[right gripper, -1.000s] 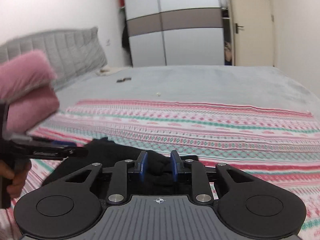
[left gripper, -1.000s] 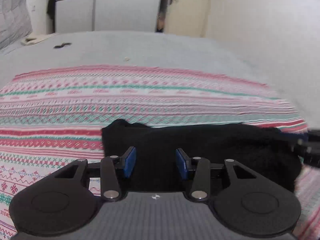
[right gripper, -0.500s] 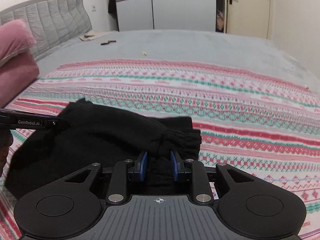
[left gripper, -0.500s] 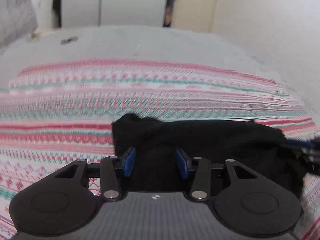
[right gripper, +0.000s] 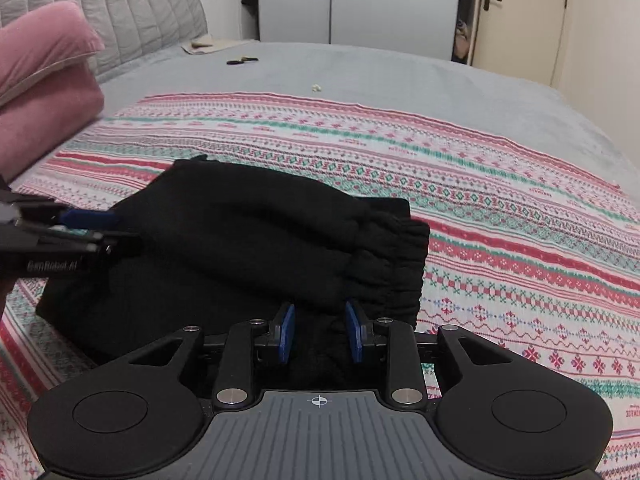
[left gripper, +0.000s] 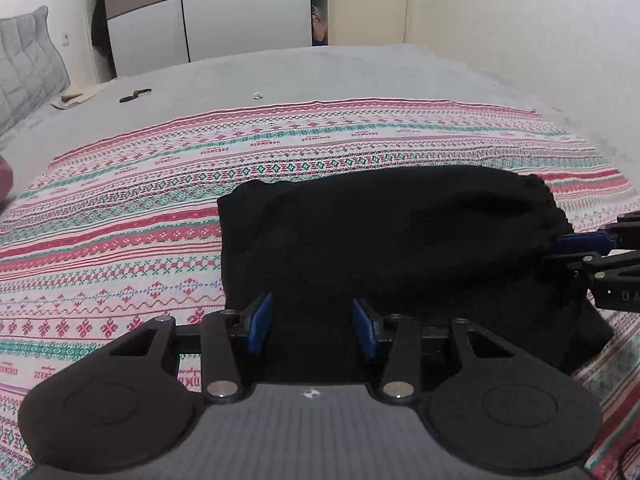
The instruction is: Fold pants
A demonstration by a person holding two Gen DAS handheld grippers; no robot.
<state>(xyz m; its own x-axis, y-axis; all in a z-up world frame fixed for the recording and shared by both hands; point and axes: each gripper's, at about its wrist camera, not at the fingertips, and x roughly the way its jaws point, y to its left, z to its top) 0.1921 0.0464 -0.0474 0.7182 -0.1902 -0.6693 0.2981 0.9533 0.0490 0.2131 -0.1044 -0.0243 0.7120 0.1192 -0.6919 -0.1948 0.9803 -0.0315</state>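
Black pants [left gripper: 384, 232] lie folded into a thick bundle on the patterned blanket [left gripper: 120, 240], with the elastic waistband [right gripper: 404, 264] at the right end. My left gripper [left gripper: 312, 328] is over the bundle's left part. Its blue pads [left gripper: 258, 328] stand well apart, with flat black cloth between them that they do not press. In the right wrist view this gripper [right gripper: 116, 228] pokes in at the pants' left edge. My right gripper [right gripper: 320, 332] is at the waistband end, jaws narrow, with a bunch of black cloth pinched between the pads [right gripper: 286, 332]. It shows at the right edge of the left wrist view [left gripper: 568, 248].
The striped blanket [right gripper: 500, 240] covers the near half of a grey bed [right gripper: 400, 68]. Pink pillows [right gripper: 44, 92] and a padded headboard [right gripper: 132, 12] are at the left. A small dark item [right gripper: 242, 60] and a white crumb [right gripper: 317, 87] lie on the bedspread. Wardrobe and door stand behind.
Both grippers have come down with the pants, which now rest on the blanket as a flatter, spread bundle. The right gripper tipped downward and its pads stand slightly wider.
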